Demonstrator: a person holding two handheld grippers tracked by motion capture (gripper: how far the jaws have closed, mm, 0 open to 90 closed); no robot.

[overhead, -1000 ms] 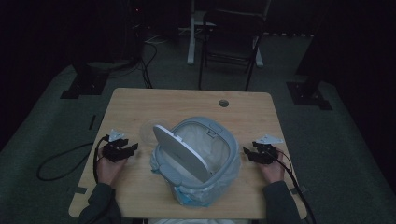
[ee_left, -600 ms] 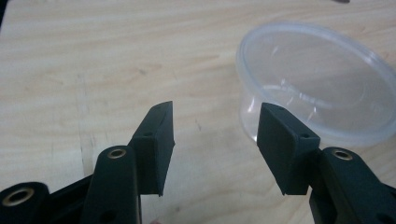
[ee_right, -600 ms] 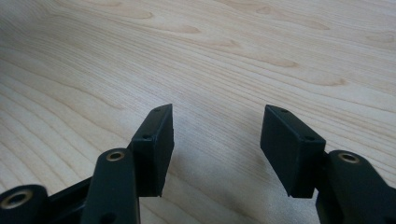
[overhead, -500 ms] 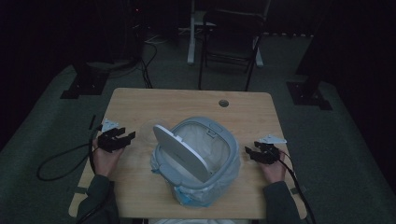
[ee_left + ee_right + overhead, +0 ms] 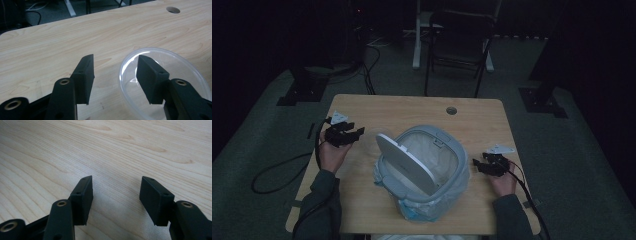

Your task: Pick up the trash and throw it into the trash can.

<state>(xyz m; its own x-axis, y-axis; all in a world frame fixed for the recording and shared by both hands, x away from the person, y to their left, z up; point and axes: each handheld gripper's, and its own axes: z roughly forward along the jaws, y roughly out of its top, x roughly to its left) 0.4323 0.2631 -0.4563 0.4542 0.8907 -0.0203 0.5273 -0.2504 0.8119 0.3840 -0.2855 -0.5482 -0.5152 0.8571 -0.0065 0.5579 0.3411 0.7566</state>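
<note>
Left tool [image 5: 115,75] spread, hovering over a clear plastic lid [image 5: 190,72] flat on the table [image 5: 412,107]; lid looks light, thin, slippery, so take it at the rim. Mid-table, a lined bin [image 5: 447,167] with flap up. Right tool [image 5: 116,195] spread, empty, low over bare wood.

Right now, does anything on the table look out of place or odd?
Little stands out. The bin sits on the table rather than a floor, its lid tilted open, liner bunched around the rim. A clear plastic lid lies flat beside the open left gripper. The right gripper is open over bare wood. No spill or damage shows.
</note>
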